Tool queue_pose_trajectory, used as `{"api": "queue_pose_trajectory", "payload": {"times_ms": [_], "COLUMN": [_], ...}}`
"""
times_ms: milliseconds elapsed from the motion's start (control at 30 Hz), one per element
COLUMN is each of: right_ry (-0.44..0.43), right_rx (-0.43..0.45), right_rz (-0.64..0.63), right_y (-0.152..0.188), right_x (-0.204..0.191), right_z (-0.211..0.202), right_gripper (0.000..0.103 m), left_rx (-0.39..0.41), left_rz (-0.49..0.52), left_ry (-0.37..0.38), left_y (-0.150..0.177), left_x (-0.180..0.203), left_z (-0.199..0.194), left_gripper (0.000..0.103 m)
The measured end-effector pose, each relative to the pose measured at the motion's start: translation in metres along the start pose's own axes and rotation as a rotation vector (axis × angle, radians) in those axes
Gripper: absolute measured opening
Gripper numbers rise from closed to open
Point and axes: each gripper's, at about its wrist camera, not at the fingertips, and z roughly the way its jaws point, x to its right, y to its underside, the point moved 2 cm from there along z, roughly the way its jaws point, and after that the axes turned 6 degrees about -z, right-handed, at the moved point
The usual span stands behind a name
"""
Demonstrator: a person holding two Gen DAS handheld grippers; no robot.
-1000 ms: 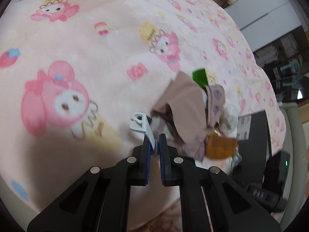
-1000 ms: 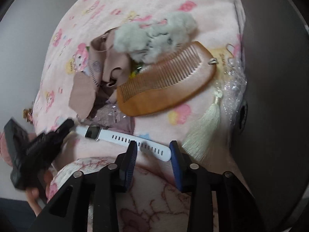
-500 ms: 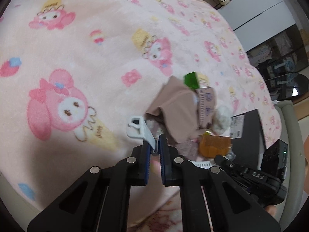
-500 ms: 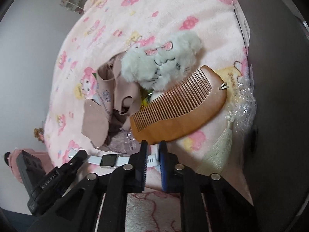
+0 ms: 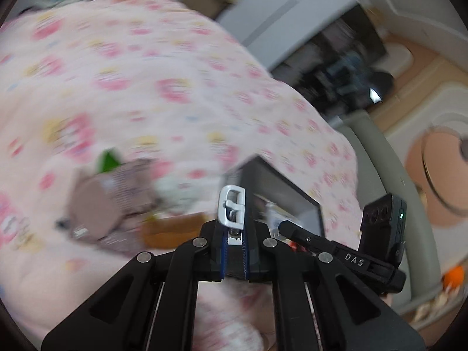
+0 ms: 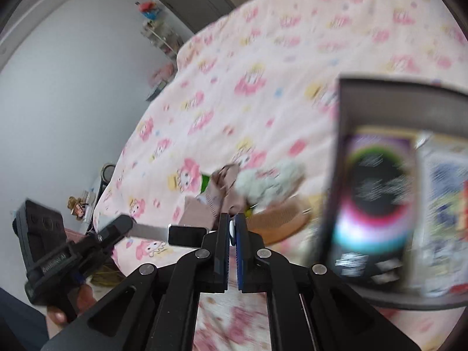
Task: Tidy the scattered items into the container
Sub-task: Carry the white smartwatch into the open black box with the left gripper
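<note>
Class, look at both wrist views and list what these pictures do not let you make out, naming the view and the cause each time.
- Left wrist view: the pile on the blanket is motion-blurred; items cannot be named.
- Left wrist view: the watch shows only its buckle; the strap is hidden between the left gripper fingers.
- Right wrist view: print on the packets in the container is blurred, and its right side is cut off by the edge.
- Right wrist view: the comb is partly hidden behind the right gripper.

A: What carried everything?
B: A bed (image 6: 263, 67) under a pink cartoon blanket (image 5: 146, 67).
A: And on it?
B: A beige cloth pile (image 6: 225, 193), with a wooden comb (image 6: 280, 222) at its four o'clock and a dark box (image 6: 345, 122) at three.
</note>
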Motion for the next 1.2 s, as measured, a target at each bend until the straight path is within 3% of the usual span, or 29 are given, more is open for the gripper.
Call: {"api": "queue_pose_trajectory", "payload": {"times_ms": [100, 267, 400, 533, 800, 867, 1000, 1067, 1200], "right_ry": [0.076, 0.202, 0.299, 0.368, 0.368, 0.363, 0.383, 0.397, 0.453], "right_rx": [0.048, 0.081, 0.089, 0.096, 0.051, 0.042, -0.004, -0.021, 0.009], "right_rz": [0.001, -0.004, -0.022, 0.000, 0.051, 0.060, 0.076, 0.119, 0.096], "right_y": [-0.009, -0.017, -0.030, -0.040, -0.049, -0.052, -0.041, -0.035, -0.039], "right_x": [0.029, 0.084, 0.131, 0.183, 0.241, 0.247, 0.259, 0.267, 0.264], "right_z": [-0.036, -0.084, -0.110, -0.116, -0.091, -0.086, -0.069, -0.061, -0.068], "right_gripper": [0.002, 0.002, 0.002, 0.002, 0.002, 0.002, 0.003, 0.003, 0.004], "left_rx": [-0.060, -0.158, -0.195, -0.219, -0.352, -0.351, -0.392, -0.405, -0.429], "left_rz": [0.058, 0.157, 0.187, 0.200, 0.182, 0.196, 0.077, 0.064, 0.016], "left_ry": [0.055, 0.077, 0.068, 0.010, -0.120, -0.121, -0.105, -0.132, -0.140], "left_y": [-0.002, 0.007, 0.008, 0.008, 0.017, 0.019, 0.018, 0.017, 0.013], "left_x": [0.043, 0.113, 0.155, 0.175, 0.168, 0.167, 0.139, 0.126, 0.107], "left_z": [0.043, 0.115, 0.171, 0.224, 0.311, 0.317, 0.324, 0.326, 0.323], "left_gripper": [0.006, 0.006, 0.006, 0.006, 0.006, 0.006, 0.007, 0.007, 0.010]}}
